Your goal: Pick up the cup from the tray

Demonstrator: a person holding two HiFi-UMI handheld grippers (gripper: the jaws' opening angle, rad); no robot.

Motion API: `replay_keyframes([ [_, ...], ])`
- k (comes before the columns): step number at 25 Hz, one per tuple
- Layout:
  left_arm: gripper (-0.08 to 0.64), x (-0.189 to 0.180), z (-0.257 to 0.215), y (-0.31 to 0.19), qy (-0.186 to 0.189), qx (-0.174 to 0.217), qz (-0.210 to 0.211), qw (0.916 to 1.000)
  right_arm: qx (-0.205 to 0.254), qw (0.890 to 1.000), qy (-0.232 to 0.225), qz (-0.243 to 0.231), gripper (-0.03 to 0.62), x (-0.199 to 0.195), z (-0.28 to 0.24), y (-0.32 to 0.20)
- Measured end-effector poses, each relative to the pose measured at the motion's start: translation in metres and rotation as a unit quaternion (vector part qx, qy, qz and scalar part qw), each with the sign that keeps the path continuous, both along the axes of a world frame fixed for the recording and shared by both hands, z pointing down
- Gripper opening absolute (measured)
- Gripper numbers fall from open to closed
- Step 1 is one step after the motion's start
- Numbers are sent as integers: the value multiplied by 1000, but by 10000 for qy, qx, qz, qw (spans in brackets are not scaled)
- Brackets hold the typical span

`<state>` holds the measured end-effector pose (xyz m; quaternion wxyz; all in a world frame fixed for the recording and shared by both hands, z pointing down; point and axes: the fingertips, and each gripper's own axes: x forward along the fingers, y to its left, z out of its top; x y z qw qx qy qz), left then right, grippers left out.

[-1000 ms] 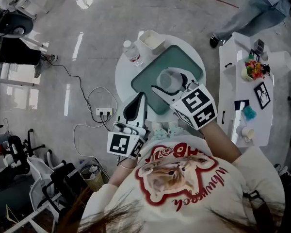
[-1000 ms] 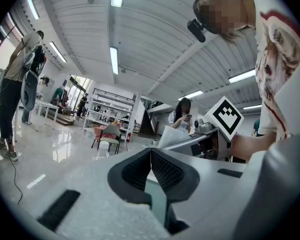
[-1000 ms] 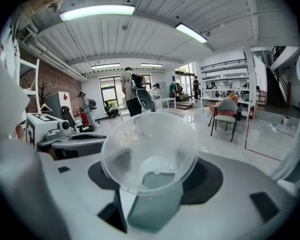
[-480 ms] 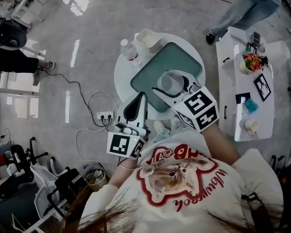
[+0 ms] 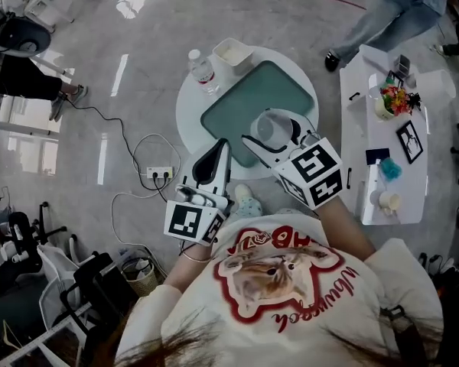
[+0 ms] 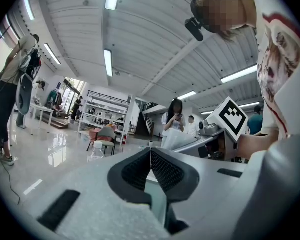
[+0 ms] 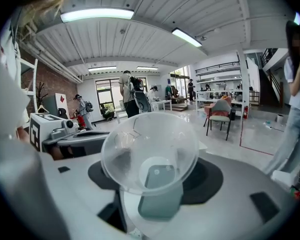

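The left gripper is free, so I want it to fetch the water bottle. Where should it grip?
Probably round the body of the water bottle, below the cap, coming level from the person's side: it stands upright on the round table, with bare tabletop there.

Head view: I look steeply down from above the person's head, well above the round table (image 5: 190, 121), taking in the tray (image 5: 241, 102), left gripper (image 5: 222, 145) and right gripper (image 5: 271, 132) together. Left gripper view: I sit low behind its own jaws, tilted up toward the ceiling; the bottle (image 6: 95, 151) and the right gripper's marker cube (image 6: 229, 118) are shared with the head view. Right gripper view: I face level across the room, very near the cup (image 7: 150, 149), which fills the centre
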<state>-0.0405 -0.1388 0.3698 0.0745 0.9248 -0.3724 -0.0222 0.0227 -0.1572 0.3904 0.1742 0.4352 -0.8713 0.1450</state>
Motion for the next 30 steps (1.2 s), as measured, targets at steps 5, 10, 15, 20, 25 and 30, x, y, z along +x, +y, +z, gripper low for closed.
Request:
replay_keyframes([
  [5,15,11,2,29,-8,-55,-174,9998,34,9999,-3,-167,307,7,-2,22],
  [10,15,30,-3,61,11,21,-281,9996,78,9994,77,-323,307,24,-4,57],
  [15,15,47,-3,98,38,36,-424,9991,99,9989,82,-457,307,38,-4,93],
  [20,15,67,0,141,83,-1,-509,9987,102,9981,98,-600,307,53,-5,134],
  [25,15,73,5,178,70,-54,-587,9982,113,9976,88,-682,307,59,-4,168],
  [30,15,74,-1,205,22,-6,-579,9983,186,9975,71,-679,307,59,-11,189],
])
